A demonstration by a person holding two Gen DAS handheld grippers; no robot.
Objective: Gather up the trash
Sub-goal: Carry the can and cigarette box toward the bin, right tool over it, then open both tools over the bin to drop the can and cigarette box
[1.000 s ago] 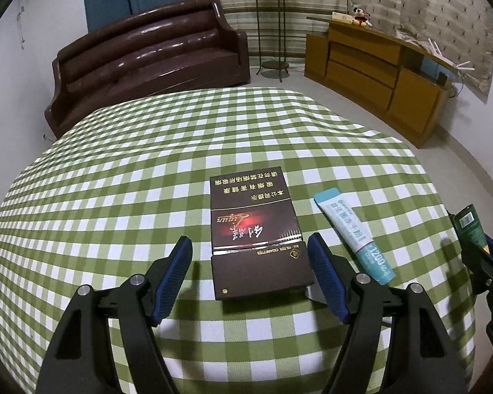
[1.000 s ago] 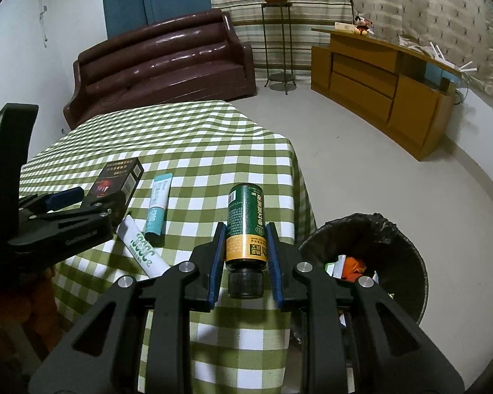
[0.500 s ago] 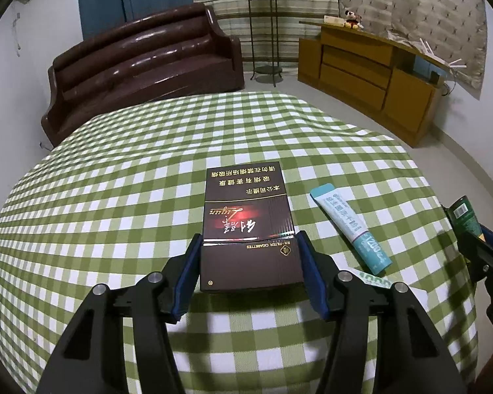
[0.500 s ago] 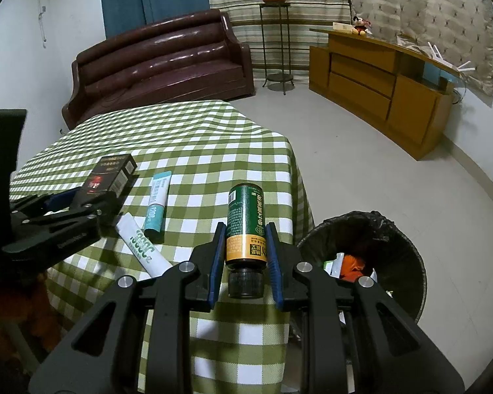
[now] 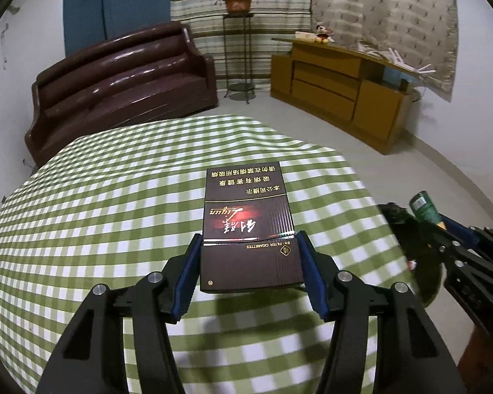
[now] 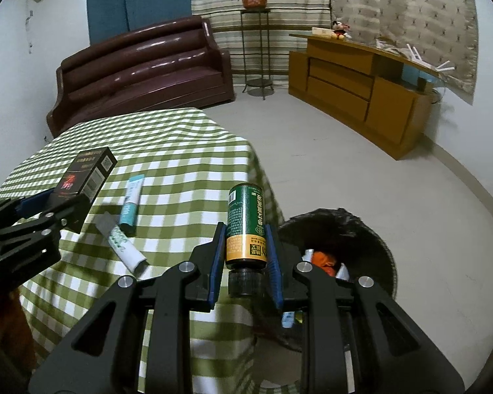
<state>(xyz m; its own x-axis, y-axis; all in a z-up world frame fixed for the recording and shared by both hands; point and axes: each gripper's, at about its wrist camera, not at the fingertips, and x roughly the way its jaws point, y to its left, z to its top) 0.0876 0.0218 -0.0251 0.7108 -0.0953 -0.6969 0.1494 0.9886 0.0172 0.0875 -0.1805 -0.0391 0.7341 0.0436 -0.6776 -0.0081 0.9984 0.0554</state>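
Observation:
A dark brown cigarette box [image 5: 248, 229] is clamped between the blue pads of my left gripper [image 5: 249, 239], which is shut on its near end. The box is held a little above the green checked tablecloth [image 5: 115, 213]. From the right wrist view the same box [image 6: 88, 174] shows tilted up at the left, in the left gripper [image 6: 62, 203]. My right gripper [image 6: 245, 229] is shut on a green bottle [image 6: 246, 220] with a yellow band and a black cap, near the table's corner. Just right of it stands a black-lined trash bin [image 6: 371, 229] with litter inside.
A teal tube [image 6: 131, 203] and a white tube [image 6: 125, 246] lie on the cloth near the table's right edge. A brown sofa [image 6: 141, 72], a plant stand [image 6: 256, 49] and a wooden cabinet [image 6: 361, 88] stand at the back. Bare floor lies beyond the bin.
My left gripper closed on the cigarette box and raised it off the cloth. My right gripper, still holding the bottle, shifted slightly toward the bin.

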